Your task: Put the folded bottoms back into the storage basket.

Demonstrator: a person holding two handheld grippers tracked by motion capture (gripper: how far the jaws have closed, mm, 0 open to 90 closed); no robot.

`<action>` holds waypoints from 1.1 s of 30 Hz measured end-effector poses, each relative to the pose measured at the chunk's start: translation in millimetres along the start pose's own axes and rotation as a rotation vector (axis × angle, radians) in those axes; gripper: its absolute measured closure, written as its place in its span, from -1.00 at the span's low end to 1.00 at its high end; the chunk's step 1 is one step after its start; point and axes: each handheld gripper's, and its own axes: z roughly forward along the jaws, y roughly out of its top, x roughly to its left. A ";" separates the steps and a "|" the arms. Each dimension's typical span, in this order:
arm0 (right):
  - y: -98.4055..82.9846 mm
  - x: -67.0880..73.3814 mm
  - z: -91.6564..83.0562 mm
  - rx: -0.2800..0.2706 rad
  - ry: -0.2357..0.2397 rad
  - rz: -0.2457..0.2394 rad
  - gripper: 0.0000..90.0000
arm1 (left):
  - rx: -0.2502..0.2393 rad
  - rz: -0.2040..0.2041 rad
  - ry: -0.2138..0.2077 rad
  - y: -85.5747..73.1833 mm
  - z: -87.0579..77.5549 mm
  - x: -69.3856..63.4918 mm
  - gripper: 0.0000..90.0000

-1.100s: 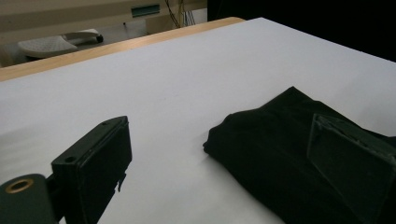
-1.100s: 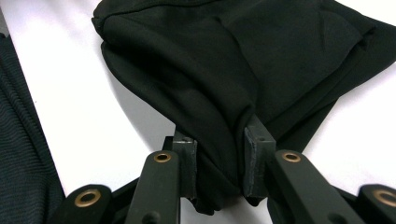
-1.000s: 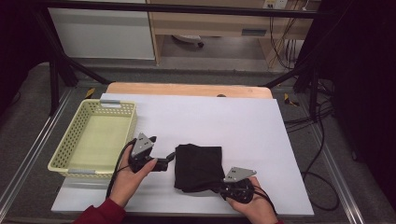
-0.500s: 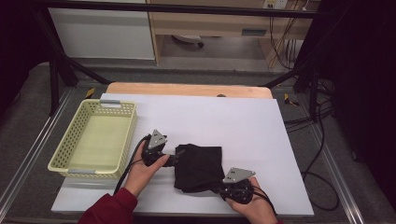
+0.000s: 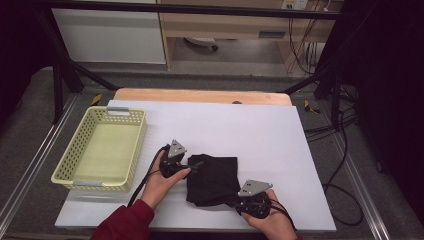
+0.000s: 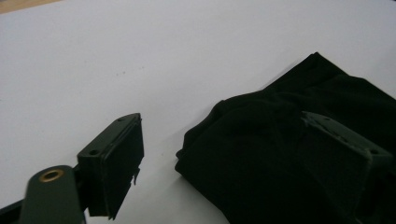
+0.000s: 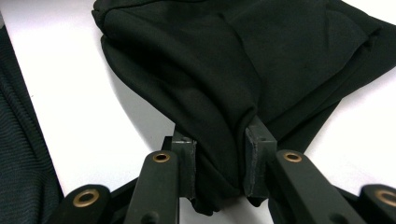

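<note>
A black folded cloth (image 5: 215, 172) lies on the white table (image 5: 250, 125), near its front edge. My left gripper (image 5: 196, 165) is at the cloth's left edge. In the left gripper view this gripper (image 6: 229, 163) is open and its jaws have just been closing. One jaw is over the bare table, the other over the cloth (image 6: 280, 121), so the cloth's edge lies between them, unpinched. My right gripper (image 5: 234, 201) is at the cloth's front right corner. Up close, my right gripper (image 7: 219, 163) is shut on a bunched fold of the cloth (image 7: 224, 56).
A pale yellow perforated basket (image 5: 136, 145) stands at the table's left side, close to my left hand. A wooden strip (image 5: 200, 95) runs along the table's far edge. Cables (image 5: 340, 150) hang off to the right.
My left gripper has moved right and slightly down, from beside the basket to the cloth's left edge. The right gripper has kept still with its hold on the cloth.
</note>
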 end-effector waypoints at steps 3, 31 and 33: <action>0.2 -0.1 0.0 0.002 -0.001 -0.002 0.57 | 0.006 -0.002 -0.004 -0.8 2.0 0.2 -0.60; 0.8 -0.1 0.5 0.004 -0.001 -0.003 0.58 | 0.114 -0.030 -0.052 1.2 33.7 -1.9 -0.33; 1.1 -0.7 0.7 0.005 0.004 -0.002 0.58 | 0.110 -0.028 -0.089 0.7 32.4 -3.0 0.10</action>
